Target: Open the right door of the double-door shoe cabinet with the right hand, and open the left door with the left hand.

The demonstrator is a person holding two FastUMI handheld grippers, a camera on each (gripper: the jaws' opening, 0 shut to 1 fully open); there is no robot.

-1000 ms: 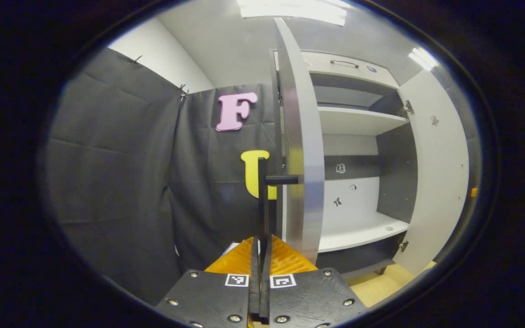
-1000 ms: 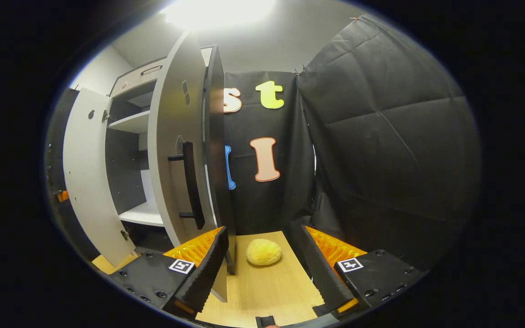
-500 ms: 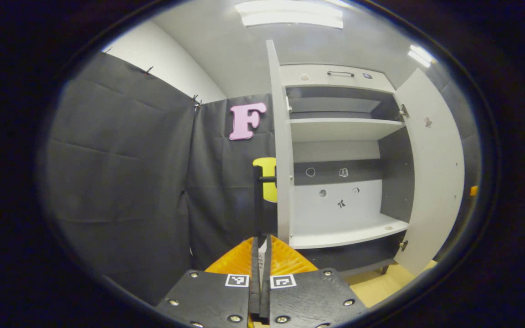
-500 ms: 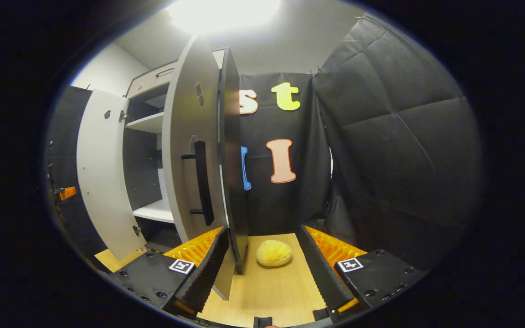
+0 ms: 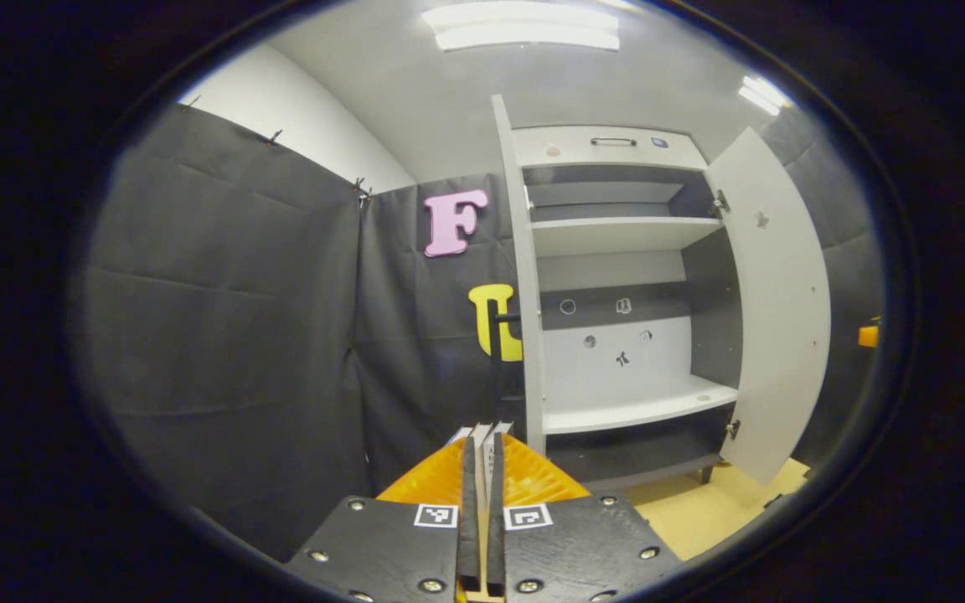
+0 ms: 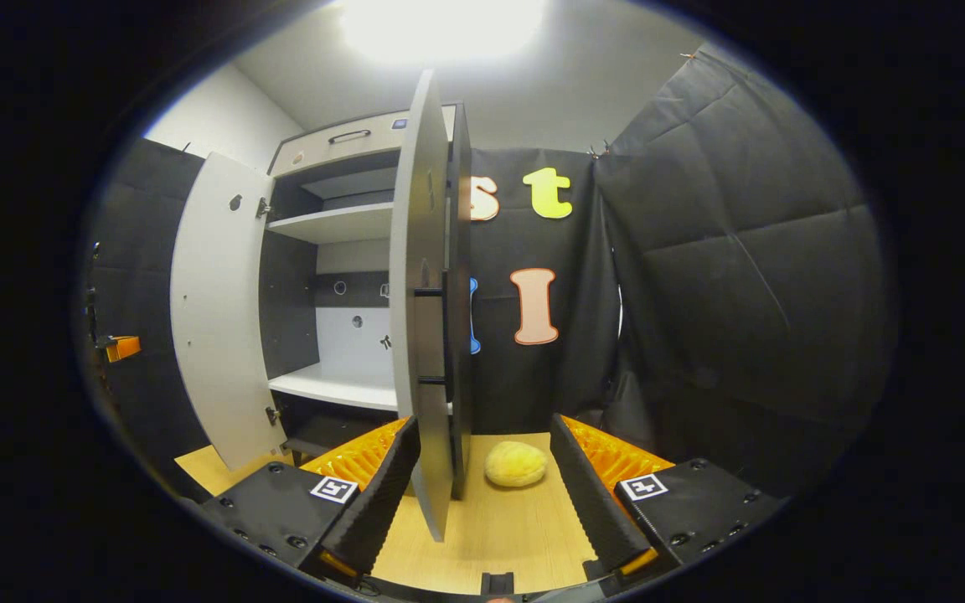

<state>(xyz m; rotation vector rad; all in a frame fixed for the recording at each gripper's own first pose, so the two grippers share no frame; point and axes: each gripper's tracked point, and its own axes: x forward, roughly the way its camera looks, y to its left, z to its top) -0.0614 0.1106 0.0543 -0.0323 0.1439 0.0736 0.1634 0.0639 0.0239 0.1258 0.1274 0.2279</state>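
The shoe cabinet [image 5: 616,239] stands with both doors swung out and its shelves bare. In the left gripper view the left door [image 5: 527,276] is edge-on, with its black handle [image 5: 495,352] beyond my fingertips. My left gripper [image 5: 482,431] is open by a thin slit, nothing between its fingers. In the right gripper view the right door [image 6: 425,318] is edge-on, and its handle [image 6: 446,335] faces right. My right gripper [image 6: 482,423] is open, and the door's lower corner hangs between its fingers, near the left one. The left door [image 6: 219,310] shows at the left.
A yellow rounded lump [image 6: 516,463] lies on the wooden floor [image 6: 491,536] just right of the right door. Black cloth walls close in on both sides. The right door [image 5: 771,310] stands wide at the right of the left gripper view. A small orange part [image 6: 122,345] shows past the left door.
My left gripper let the left door's handle out of its fingers and drew back. Both doors swung further out. The right door turned edge-on in the right gripper view.
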